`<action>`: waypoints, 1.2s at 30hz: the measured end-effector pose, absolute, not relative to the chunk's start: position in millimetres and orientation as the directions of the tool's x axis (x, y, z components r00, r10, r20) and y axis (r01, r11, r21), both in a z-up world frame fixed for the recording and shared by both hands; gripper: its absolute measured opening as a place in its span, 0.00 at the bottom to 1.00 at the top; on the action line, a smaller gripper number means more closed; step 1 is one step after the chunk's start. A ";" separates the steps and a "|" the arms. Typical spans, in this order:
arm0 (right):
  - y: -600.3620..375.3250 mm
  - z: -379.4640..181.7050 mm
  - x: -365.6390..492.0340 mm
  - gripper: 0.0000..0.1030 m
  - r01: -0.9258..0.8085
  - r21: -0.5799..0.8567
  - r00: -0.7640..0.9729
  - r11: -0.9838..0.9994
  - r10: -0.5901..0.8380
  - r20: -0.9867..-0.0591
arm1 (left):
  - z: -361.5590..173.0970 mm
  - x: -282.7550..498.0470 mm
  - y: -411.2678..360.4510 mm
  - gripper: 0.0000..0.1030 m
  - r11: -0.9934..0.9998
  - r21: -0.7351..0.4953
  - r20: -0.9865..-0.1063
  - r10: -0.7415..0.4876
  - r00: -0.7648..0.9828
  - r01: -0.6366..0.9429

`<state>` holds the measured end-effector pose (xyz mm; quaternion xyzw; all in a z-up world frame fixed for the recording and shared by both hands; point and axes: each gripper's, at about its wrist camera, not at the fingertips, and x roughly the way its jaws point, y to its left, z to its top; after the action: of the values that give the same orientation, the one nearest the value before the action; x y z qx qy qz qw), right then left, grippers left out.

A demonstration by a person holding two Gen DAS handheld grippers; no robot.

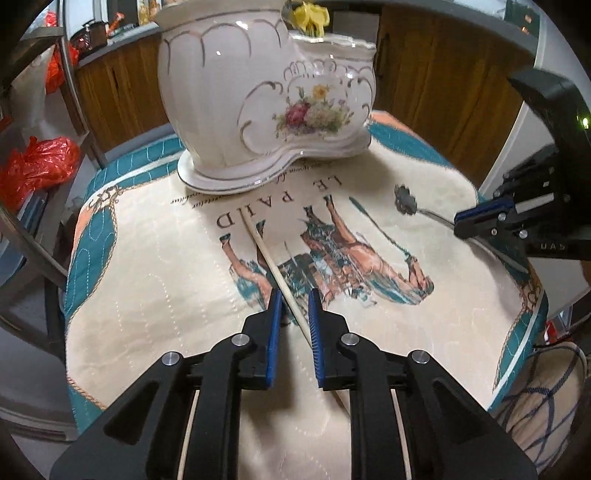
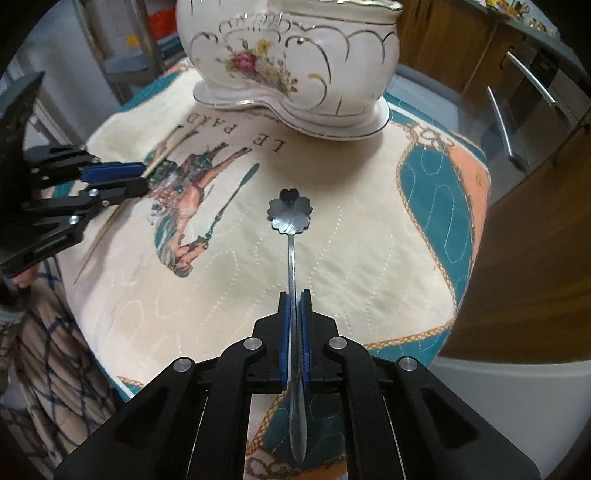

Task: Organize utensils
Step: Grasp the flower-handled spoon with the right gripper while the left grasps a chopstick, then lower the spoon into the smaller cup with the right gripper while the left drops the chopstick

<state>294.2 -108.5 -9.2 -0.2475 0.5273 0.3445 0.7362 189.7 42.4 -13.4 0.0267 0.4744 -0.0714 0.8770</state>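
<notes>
A pale wooden chopstick point(image 1: 258, 243) lies slanted on the quilted horse-print mat point(image 1: 147, 295). My left gripper point(image 1: 295, 295) is closed around the chopstick's near part, which runs slantwise from one blue pad to the other. From the right wrist view, the left gripper point(image 2: 142, 177) sits low at the mat's left with the chopstick point(image 2: 99, 236) passing through it. My right gripper point(image 2: 294, 293) is shut on the thin handle of a metal spoon point(image 2: 290, 216) with a flower-shaped bowl. A white floral ceramic holder point(image 1: 258, 92) stands at the mat's far side, beyond both grippers.
Something yellow point(image 1: 310, 16) sticks out of the holder's top. Red plastic bags point(image 1: 37, 166) lie to the left by a metal frame. Wooden cabinets point(image 1: 443, 74) with metal handles point(image 2: 532, 81) stand behind and to the right. Checked cloth point(image 2: 48, 332) hangs at the mat's near-left edge.
</notes>
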 end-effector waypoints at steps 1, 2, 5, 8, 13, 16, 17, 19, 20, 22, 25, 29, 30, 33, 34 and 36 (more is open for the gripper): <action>-104.0 -8.8 295.6 0.10 -0.771 -0.019 0.199 0.637 0.213 -0.957 | -12.5 192.0 42.0 0.16 0.988 -0.023 -0.850 -0.101 0.517 0.155; -98.4 -8.6 296.8 0.11 -0.775 -0.041 0.194 0.631 0.175 -0.965 | -11.0 195.6 42.2 0.16 0.987 -0.028 -0.868 -0.103 0.486 0.158; -88.0 -9.4 298.1 0.12 -0.785 -0.082 0.182 0.614 0.102 -0.978 | -7.9 205.0 41.4 0.17 0.984 -0.027 -0.908 -0.098 0.406 0.178; -79.7 -10.5 303.2 0.12 -0.789 -0.089 0.157 0.608 0.059 -0.986 | -7.8 211.4 37.2 0.17 0.977 0.005 -0.929 -0.073 0.362 0.211; -76.8 -11.2 301.9 0.05 -0.801 -0.075 0.144 0.594 0.070 -0.987 | -7.5 216.8 37.8 0.15 0.979 0.004 -0.937 -0.067 0.342 0.203; -83.1 -10.4 299.2 0.05 -0.795 -0.053 0.151 0.604 0.113 -0.982 | -7.6 215.2 38.2 0.10 0.983 -0.004 -0.930 -0.072 0.361 0.186; -86.3 -10.2 298.3 0.05 -0.793 -0.041 0.152 0.608 0.132 -0.980 | -7.5 215.1 39.3 0.09 0.984 -0.012 -0.927 -0.077 0.367 0.176; -92.5 -10.2 298.5 0.04 -0.788 -0.021 0.150 0.616 0.159 -0.976 | -7.6 209.0 44.9 0.04 0.987 -0.028 -0.920 -0.087 0.383 0.157; -94.1 -9.9 297.7 0.04 -0.788 -0.020 0.155 0.615 0.168 -0.974 | -6.9 206.6 46.9 0.04 0.988 -0.037 -0.913 -0.095 0.397 0.150; -97.3 -7.4 291.0 0.04 -0.800 -0.041 0.181 0.598 0.176 -0.968 | -5.5 199.0 48.5 0.04 0.986 -0.044 -0.895 -0.110 0.432 0.160; -100.0 2.7 279.0 0.04 -0.818 -0.044 0.213 0.574 0.231 -0.949 | -1.0 188.3 49.8 0.04 0.985 -0.055 -0.863 -0.130 0.488 0.165; -108.8 19.7 271.8 0.04 -0.815 -0.002 0.252 0.580 0.350 -0.902 | 16.6 171.7 51.0 0.04 0.979 -0.100 -0.786 -0.187 0.589 0.178; -111.5 24.2 270.2 0.04 -0.813 0.009 0.263 0.583 0.380 -0.887 | 22.0 168.6 52.0 0.04 0.979 -0.108 -0.765 -0.194 0.615 0.174; -118.5 37.5 266.0 0.04 -0.803 0.028 0.311 0.595 0.459 -0.832 | 40.9 151.9 49.3 0.04 0.970 -0.133 -0.662 -0.240 0.711 0.204; -120.1 42.5 265.8 0.04 -0.799 0.044 0.324 0.599 0.492 -0.808 | 46.9 148.3 47.8 0.04 0.968 -0.133 -0.628 -0.248 0.738 0.212; -127.7 51.0 265.0 0.04 -0.788 0.083 0.354 0.610 0.559 -0.749 | 57.5 142.4 46.0 0.04 0.969 -0.133 -0.563 -0.245 0.789 0.206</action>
<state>265.0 -127.7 51.0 -0.1475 0.3870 0.4161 0.8095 142.4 46.0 57.5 -0.0324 0.3019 -0.1193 0.9453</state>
